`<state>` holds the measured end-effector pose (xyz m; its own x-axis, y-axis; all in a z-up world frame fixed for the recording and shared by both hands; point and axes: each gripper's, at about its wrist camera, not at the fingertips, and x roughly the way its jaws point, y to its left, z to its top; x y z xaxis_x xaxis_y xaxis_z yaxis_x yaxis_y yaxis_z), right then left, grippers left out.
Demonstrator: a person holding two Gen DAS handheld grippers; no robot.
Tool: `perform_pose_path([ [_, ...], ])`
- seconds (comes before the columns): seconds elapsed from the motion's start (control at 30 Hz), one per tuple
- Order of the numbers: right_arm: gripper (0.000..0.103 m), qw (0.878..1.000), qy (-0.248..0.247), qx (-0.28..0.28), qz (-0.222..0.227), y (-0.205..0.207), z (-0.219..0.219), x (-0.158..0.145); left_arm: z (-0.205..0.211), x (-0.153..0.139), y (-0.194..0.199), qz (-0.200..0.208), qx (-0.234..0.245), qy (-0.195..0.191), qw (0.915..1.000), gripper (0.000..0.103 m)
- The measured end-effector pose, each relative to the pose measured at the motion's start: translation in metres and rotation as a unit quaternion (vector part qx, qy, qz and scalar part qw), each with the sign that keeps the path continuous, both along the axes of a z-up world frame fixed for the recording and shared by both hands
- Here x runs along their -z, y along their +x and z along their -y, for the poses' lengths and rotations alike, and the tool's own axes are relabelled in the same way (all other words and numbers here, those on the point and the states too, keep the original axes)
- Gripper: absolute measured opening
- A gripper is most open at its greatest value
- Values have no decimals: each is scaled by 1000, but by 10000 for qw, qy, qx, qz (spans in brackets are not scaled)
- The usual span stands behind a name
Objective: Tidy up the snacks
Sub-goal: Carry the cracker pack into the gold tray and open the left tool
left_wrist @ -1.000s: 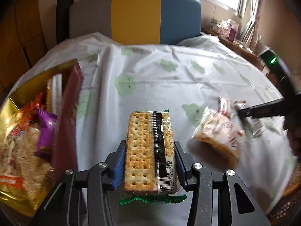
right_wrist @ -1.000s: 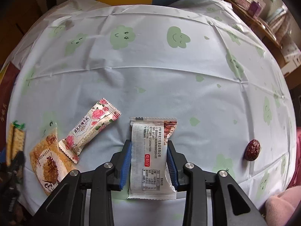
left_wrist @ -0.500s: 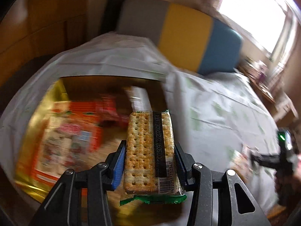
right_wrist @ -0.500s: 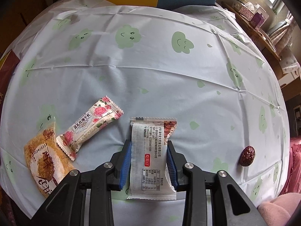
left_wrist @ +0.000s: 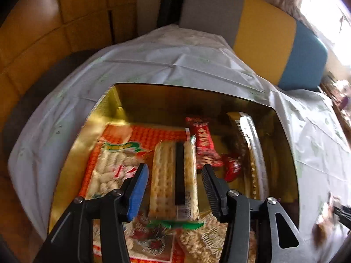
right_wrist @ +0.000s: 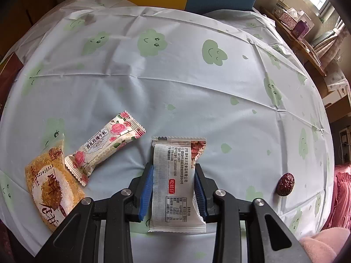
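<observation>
Room inside the gold box (left_wrist: 136, 96) is scarce: its near half is packed with snack bags, and only a bare strip of gold floor lies along the far wall and left side. Hanging over the middle of the box, the left gripper (left_wrist: 174, 175) has just been opening, and its jaws now stand clear of the cracker pack (left_wrist: 173, 175) between them, with a gap on each side. That pack is a long clear sleeve of pale, dotted crackers with a black stripe and a green crimped near end. Right of it lie a red bar (left_wrist: 204, 144) and a small red candy (left_wrist: 232, 169); left of it lies a puff bag (left_wrist: 109, 168). On the tablecloth (right_wrist: 175, 76), the right gripper (right_wrist: 173, 184) pinches a white packet (right_wrist: 175, 182), printed side up. Left of it lie a rose-print bar (right_wrist: 105, 146) and an orange cake pack (right_wrist: 48, 186), touching at their ends; a dried date (right_wrist: 285, 184) sits well apart to the right. Far cloth is open up to the sofa back (left_wrist: 263, 32).
</observation>
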<state>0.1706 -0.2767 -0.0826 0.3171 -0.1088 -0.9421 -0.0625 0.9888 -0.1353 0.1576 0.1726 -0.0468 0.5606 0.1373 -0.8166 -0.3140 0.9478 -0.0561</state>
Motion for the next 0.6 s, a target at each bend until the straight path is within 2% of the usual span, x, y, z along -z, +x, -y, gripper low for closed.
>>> perform_pose_path([
  [0.3, 36, 10000, -62, -52, 11, -1, -1, 1, 36, -19, -43, 371, 80, 146, 9992, 51],
  [0.37, 36, 9999, -85, -63, 20, -2, -2, 1, 43, -24, -52, 457, 109, 67, 9989, 51],
  [0.6, 36, 9997, -201, -136, 62, -6, -9, 0, 63, -32, -76, 520, 214, 68, 9984, 51],
])
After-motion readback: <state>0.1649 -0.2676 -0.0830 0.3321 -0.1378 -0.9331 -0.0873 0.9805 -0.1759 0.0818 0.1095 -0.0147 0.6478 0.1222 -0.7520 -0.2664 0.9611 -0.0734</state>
